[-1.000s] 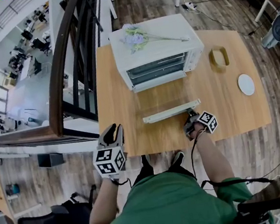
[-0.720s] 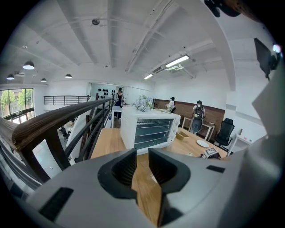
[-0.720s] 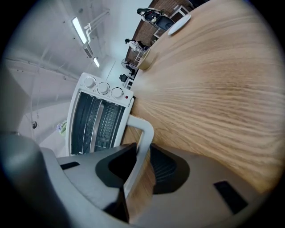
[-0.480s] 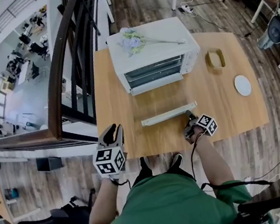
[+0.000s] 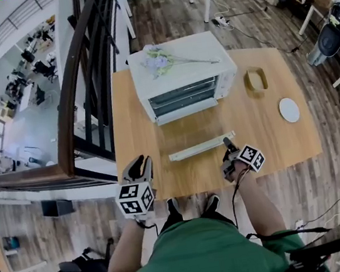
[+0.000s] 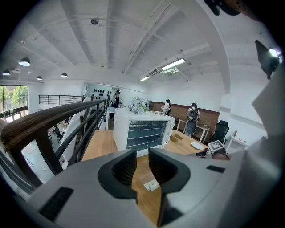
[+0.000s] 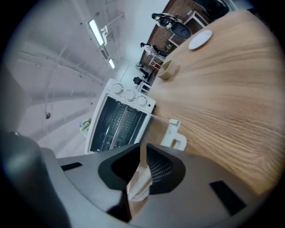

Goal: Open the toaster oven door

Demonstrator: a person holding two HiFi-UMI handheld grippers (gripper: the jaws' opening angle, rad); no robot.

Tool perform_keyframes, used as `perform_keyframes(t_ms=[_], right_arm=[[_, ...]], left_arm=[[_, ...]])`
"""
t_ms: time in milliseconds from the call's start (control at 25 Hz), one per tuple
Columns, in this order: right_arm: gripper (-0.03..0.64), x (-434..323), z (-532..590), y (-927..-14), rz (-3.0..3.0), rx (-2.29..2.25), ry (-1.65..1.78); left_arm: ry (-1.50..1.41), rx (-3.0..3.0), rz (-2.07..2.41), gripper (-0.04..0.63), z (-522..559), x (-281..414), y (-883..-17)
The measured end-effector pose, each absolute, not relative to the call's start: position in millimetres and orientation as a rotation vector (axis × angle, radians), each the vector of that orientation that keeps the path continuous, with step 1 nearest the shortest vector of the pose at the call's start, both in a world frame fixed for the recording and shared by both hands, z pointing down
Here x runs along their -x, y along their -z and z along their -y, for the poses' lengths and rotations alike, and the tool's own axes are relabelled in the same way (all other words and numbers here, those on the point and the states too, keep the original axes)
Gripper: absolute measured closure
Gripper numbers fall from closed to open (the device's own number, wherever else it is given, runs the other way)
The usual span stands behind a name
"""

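- A dark wooden railing [image 5: 72, 96] ran along the far left, beside the table's left edge.
- The left gripper [image 5: 142, 161] hung over the near-left corner of the wooden table [image 5: 273, 148], pointing toward the oven. Its jaws stood a small gap apart with nothing between them. Only bare tabletop and a pale end of the door handle showed through the gap, farther off.
- The white toaster oven [image 5: 179, 67] sat at the back middle of the table, its front facing the person and its wire racks in plain sight. A spray of pale flowers [image 5: 157, 58] lay across its top.
- The glass door [image 5: 194, 128] was fully down, lying about flat over the table in front of the oven. Its pale handle [image 5: 200, 147] ran along the near edge.
- The right gripper [image 5: 226, 143] was at the right end of that handle, rolled well over to one side. Its jaws had just been closing and stood only a slit apart. The handle's pale bar showed through the slit, but the pads clamped nothing.
- A wooden ring [image 5: 254, 71] lay on the table just right of the oven.
- A small white plate [image 5: 289, 110] lay nearer the right edge, well apart from the door.
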State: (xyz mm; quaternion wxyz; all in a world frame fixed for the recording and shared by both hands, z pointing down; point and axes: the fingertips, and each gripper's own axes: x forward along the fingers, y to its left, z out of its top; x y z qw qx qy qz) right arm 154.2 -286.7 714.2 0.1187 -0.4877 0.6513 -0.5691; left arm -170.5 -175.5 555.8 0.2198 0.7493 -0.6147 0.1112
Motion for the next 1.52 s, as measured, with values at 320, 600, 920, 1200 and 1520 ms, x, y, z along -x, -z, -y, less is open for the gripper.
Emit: perform_keyframes(t_ms=[320, 600, 920, 1200, 1520], right_arm=[[0.572, -109.5, 288.8, -588.8, -2.243, 1.308, 1.361], [0.572, -71.9, 278.1, -477.7, -2.544, 1.195, 0.97], [0.572, -66.2, 262.2, -403.4, -2.69, 1.231, 0.543], [0.588, -60.7, 250.7, -375.0, -2.799, 1.332, 0.191], [0.588, -59.7, 242.6, -358.1, -2.838, 1.381, -0.074]], left_arm=[[-0.242, -2.132, 1.689, 0.5, 183.2, 159.7, -534.1], [-0.159, -2.204, 1.734, 0.5, 210.7, 163.3, -489.8], [-0.1, -2.329, 1.77, 0.5, 228.7, 149.1, -435.1], [-0.032, -2.41, 1.732, 0.5, 233.8, 130.2, -405.0], [-0.003, -2.451, 1.703, 0.5, 230.0, 115.6, -394.8]])
